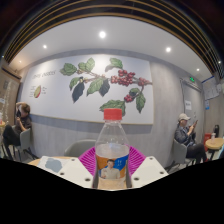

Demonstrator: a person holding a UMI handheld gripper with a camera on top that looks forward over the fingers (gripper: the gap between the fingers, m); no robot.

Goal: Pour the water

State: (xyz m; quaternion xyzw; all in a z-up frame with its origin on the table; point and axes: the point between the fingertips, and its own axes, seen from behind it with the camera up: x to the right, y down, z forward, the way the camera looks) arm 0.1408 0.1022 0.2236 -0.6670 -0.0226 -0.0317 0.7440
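Observation:
A clear plastic water bottle (112, 148) with a red cap and a blue-and-orange label stands upright between my gripper's (112, 166) two fingers. The pink pads (89, 161) press against its sides at label height. The gripper is shut on the bottle and holds it raised, with the café room behind it. The bottle's lower part is hidden below the fingers. No cup or other vessel shows.
A wall mural of a leafy branch with red berries (105, 80) fills the far wall. A person (184, 135) sits at a table on the right, another person (20, 125) on the left. A grey chair back (80, 148) stands just beyond the bottle.

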